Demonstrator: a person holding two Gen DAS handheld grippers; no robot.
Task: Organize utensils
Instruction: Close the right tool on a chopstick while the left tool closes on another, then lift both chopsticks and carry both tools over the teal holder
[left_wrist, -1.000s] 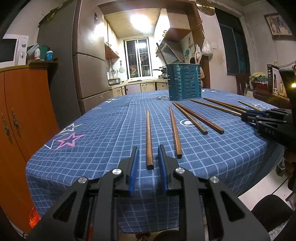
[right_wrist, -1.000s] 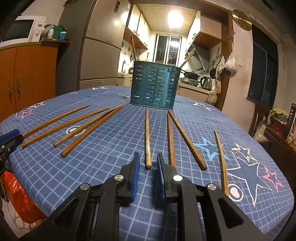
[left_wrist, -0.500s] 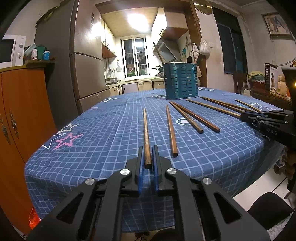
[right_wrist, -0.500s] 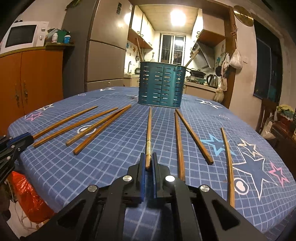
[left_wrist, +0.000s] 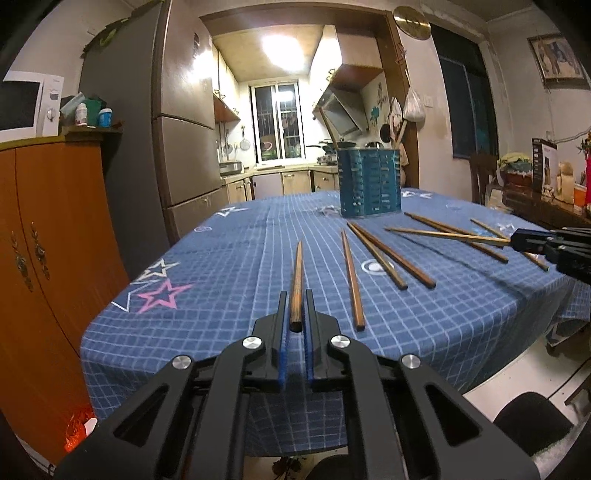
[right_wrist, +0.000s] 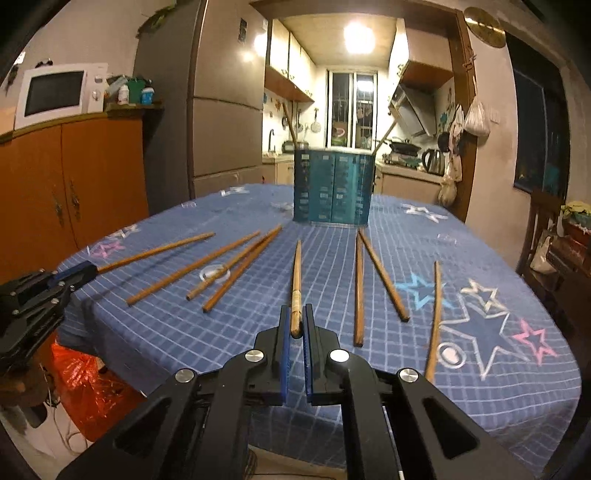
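Several wooden chopsticks lie on a blue checked tablecloth. My left gripper (left_wrist: 294, 306) is shut on the near end of one chopstick (left_wrist: 296, 273), lifted off the cloth and pointing away. My right gripper (right_wrist: 296, 317) is shut on the near end of another chopstick (right_wrist: 296, 277), also raised. A teal slotted utensil holder (left_wrist: 369, 182) stands upright at the far side, seen too in the right wrist view (right_wrist: 333, 185), with two sticks leaning in it. The left gripper shows at the left edge of the right wrist view (right_wrist: 74, 273), the right gripper at the right edge of the left wrist view (left_wrist: 524, 240).
Loose chopsticks lie to the right in the left wrist view (left_wrist: 352, 277) and on both sides in the right wrist view (right_wrist: 358, 288). An orange cabinet (left_wrist: 48, 258) and a fridge (left_wrist: 184, 147) stand left of the table (left_wrist: 229, 258). A red bag (right_wrist: 88, 384) lies on the floor.
Both grippers closed on a chopstick each, then lifted them off the cloth. The views rose and the held sticks now point toward the holder.
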